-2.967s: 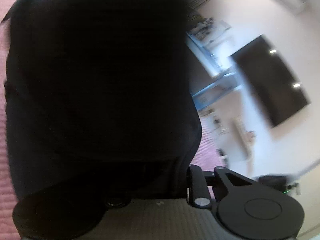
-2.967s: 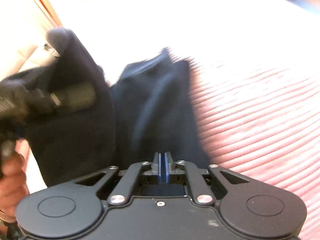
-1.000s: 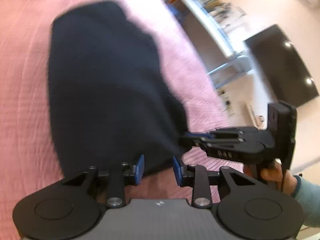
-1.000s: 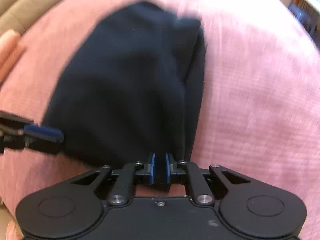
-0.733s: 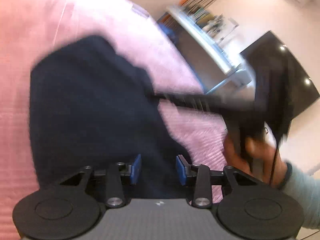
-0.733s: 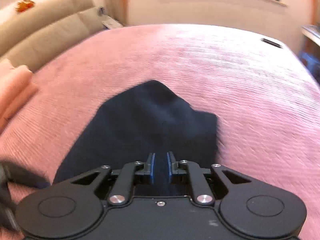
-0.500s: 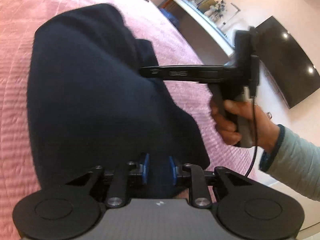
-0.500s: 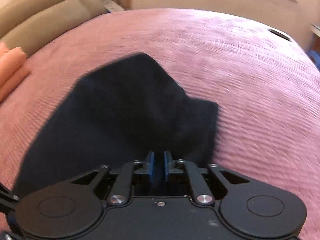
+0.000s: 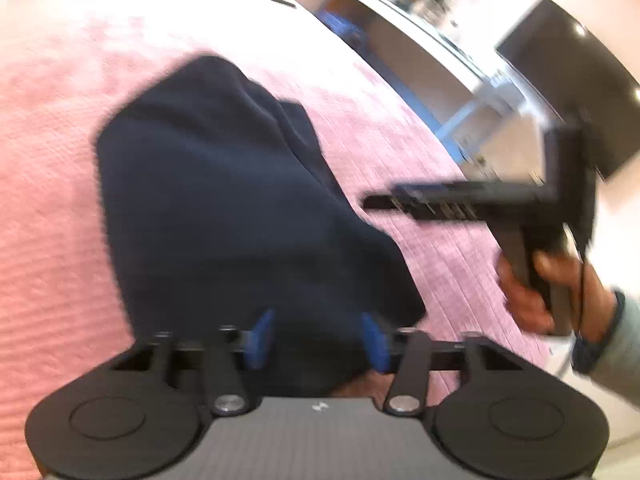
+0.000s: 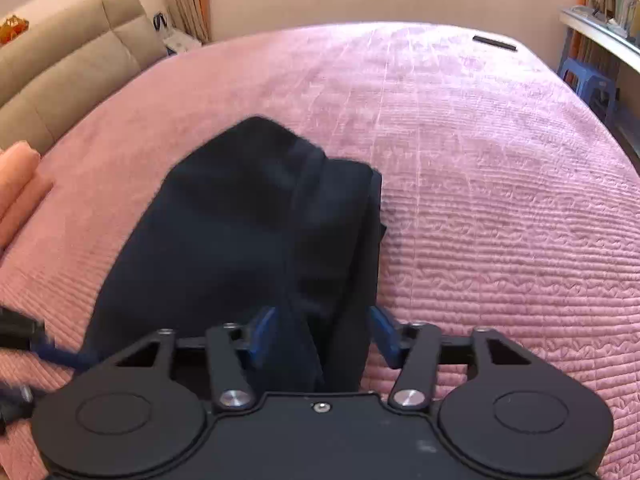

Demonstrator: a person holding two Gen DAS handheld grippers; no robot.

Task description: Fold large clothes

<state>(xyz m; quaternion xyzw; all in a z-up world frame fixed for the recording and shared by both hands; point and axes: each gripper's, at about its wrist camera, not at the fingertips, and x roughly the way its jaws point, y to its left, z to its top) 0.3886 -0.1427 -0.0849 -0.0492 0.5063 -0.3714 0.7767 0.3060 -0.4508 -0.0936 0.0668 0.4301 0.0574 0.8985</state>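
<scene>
Television (image 9: pixel 576 92) only in left view; sofa (image 10: pixel 68 76) only right.

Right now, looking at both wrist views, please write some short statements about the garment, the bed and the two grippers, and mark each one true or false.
1. The dark garment lies folded on a pink bedspread. True.
2. The right gripper is clamped shut on the cloth. False: its jaws have just been opening, and its blue pads stand apart with the near edge of the cloth between them.
3. The left gripper is open. True.
4. A white shirt lies beside the garment. False: no white shirt shows on the bedspread.
5. A dark flat item lies near the bed's far edge. True.
</scene>
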